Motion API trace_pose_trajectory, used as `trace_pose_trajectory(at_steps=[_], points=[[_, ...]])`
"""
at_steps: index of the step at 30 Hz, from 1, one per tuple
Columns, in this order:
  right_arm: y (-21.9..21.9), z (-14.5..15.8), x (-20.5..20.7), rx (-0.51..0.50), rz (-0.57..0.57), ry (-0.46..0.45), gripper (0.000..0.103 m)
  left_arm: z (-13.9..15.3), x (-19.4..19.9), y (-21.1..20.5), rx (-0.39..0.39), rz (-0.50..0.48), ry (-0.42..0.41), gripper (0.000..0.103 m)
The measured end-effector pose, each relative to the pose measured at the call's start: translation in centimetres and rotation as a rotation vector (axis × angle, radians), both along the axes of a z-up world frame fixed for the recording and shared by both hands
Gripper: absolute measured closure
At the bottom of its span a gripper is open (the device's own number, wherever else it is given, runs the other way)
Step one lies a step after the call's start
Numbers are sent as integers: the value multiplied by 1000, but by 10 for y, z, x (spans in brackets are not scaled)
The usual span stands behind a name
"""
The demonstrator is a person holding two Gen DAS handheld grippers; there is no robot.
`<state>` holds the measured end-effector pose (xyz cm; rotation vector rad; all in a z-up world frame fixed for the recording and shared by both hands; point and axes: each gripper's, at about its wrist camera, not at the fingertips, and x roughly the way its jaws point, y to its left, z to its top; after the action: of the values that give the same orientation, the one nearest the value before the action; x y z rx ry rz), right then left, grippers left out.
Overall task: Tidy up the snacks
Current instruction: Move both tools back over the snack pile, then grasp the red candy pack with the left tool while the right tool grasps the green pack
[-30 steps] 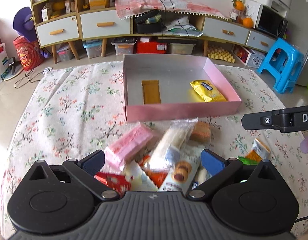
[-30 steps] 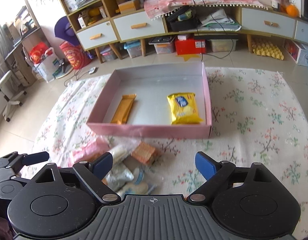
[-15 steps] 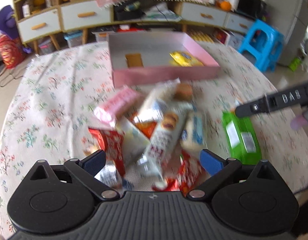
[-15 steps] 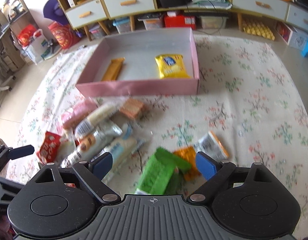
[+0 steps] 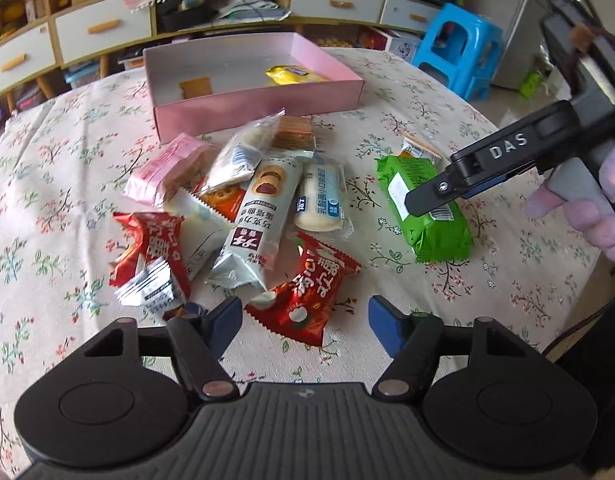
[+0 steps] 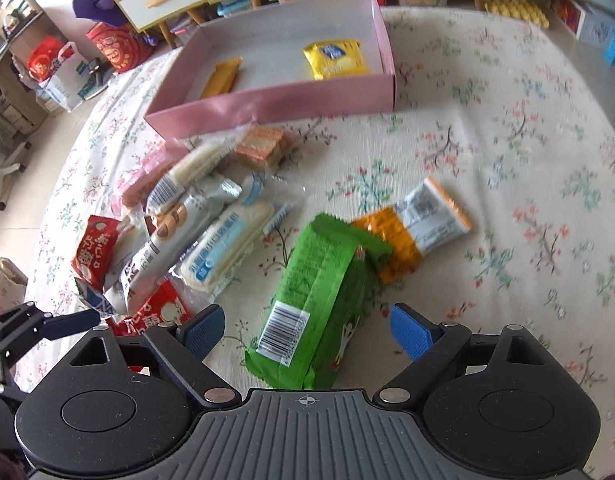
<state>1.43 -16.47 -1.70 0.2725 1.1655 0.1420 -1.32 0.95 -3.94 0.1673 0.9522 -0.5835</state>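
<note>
My left tongs (image 5: 305, 318) hang over a red packet (image 5: 305, 298) printed in white Chinese characters, jaws closing with its near edge between them, pads not yet touching. My right tongs (image 6: 307, 330) stand wide apart around the barcode end of the green packet (image 6: 319, 300), lettered "DAS" on one arm. Beyond the snack pile, the pink box (image 5: 259, 100) holds a yellow packet (image 6: 334, 58) and a tan bar (image 6: 223, 77).
</note>
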Motion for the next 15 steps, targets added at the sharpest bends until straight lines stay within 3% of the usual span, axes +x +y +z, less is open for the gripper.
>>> trace_pose_trajectory(at_steps=[7,15], points=[[4,-9,2,-30,-11,14,12,-5,-1,-12,8,-70,48,51],[2,-9,2,-48,-18,1,13,-4,-1,-28,46,-70,-28,44]])
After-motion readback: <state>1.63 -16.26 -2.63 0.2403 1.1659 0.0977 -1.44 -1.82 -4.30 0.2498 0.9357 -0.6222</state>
